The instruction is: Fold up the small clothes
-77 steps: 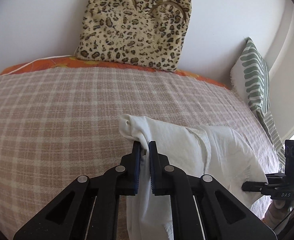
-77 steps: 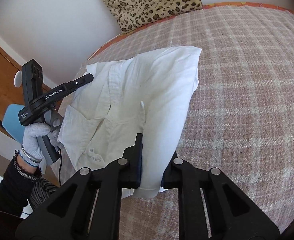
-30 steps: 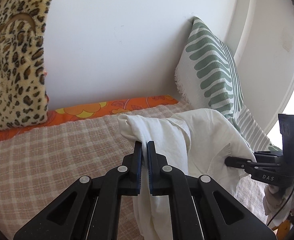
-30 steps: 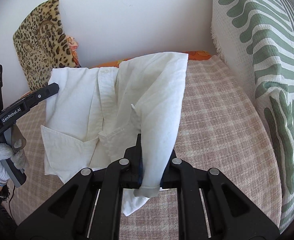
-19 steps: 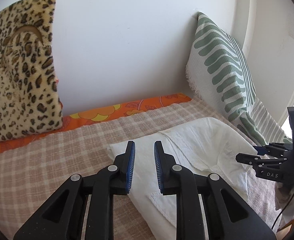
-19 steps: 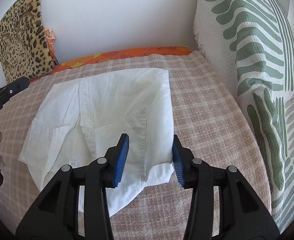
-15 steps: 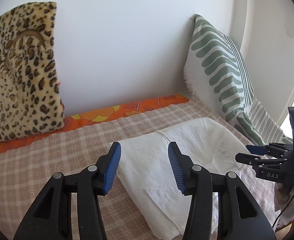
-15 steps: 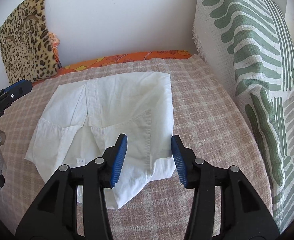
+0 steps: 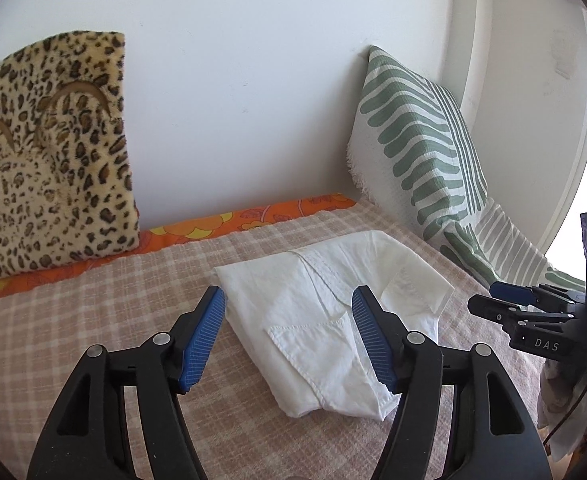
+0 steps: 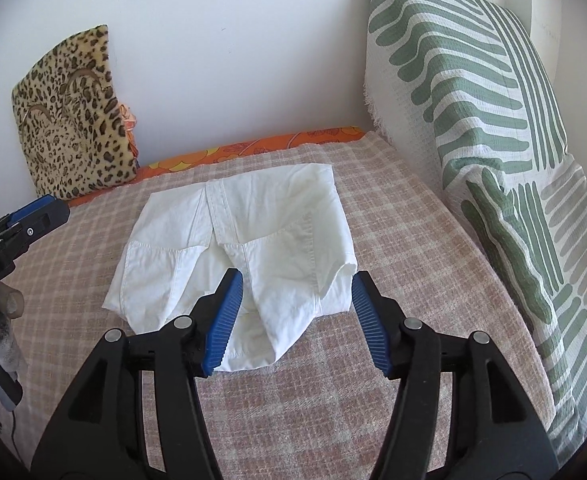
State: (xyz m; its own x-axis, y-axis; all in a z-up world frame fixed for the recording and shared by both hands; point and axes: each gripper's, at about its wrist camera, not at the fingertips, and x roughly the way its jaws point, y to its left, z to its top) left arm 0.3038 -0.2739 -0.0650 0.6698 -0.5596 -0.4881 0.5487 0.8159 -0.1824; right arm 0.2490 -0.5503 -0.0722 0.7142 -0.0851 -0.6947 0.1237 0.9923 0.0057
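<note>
Two grippers, both yours, both with jaws apart and nothing between the blue pads.

Left wrist view. Your left gripper [image 9: 289, 336] hangs above the bed, its jaws having just been opening; the pads touch nothing. One white garment [image 9: 333, 320] lies folded on the checked blanket [image 9: 73, 320], ahead of the fingers and slightly to their right, clear of both pads. One leopard-print cushion [image 9: 49, 160] leans on the wall at far left. One green-and-white striped pillow [image 9: 417, 140] stands in the corner at right, near the garment's far edge. One strip of orange flowered sheet [image 9: 213, 228] shows along the wall behind the blanket. Your right gripper [image 9: 509, 304] enters at the right edge, beside the garment and apart from it.

Right wrist view. Your right gripper [image 10: 297, 316] hovers over the near hem of the garment [image 10: 245, 240], its jaws likewise just opened wider, with no cloth pinched. Garment lies flat on the blanket [image 10: 333, 400], with two pocket panels facing up. Striped pillow [image 10: 473, 120] fills the right side; leopard cushion [image 10: 73, 120] sits far left. Your left gripper [image 10: 33, 216] shows at the left edge, off the garment.
</note>
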